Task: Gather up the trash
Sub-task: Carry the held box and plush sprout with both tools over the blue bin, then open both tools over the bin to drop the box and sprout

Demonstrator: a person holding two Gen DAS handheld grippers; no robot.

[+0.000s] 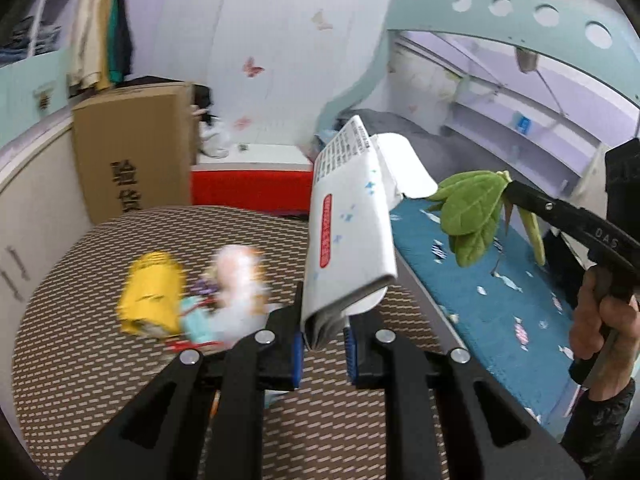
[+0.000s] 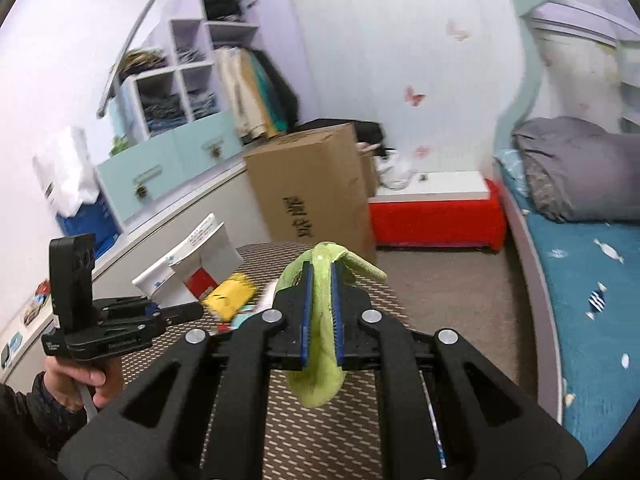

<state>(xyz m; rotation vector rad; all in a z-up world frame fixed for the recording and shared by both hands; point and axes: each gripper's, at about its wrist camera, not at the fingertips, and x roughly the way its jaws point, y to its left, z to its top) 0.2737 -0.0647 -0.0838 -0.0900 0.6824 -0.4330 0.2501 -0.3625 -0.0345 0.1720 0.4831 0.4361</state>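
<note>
My left gripper (image 1: 323, 350) is shut on a flattened white carton (image 1: 352, 232) with a red label, held up above the round patterned table (image 1: 80, 352). The same carton (image 2: 188, 268) and left gripper (image 2: 182, 312) show at the left of the right wrist view. My right gripper (image 2: 320, 320) is shut on a sprig of green leaves (image 2: 320, 376); the leaves (image 1: 472, 212) hang over the bed in the left wrist view, at the tip of the right gripper (image 1: 508, 190). On the table lie a yellow packet (image 1: 154, 296), a white and orange wrapper (image 1: 240, 276) and small teal scraps (image 1: 196, 320), all blurred.
A tall cardboard box (image 1: 132, 152) stands behind the table, a red and white bench (image 1: 252, 180) beside it. A bed with a blue sheet (image 1: 500, 300) and grey bedding (image 2: 572, 168) runs along the right. Cupboards (image 2: 168, 152) line the left wall. A hand (image 1: 600, 320) grips the right handle.
</note>
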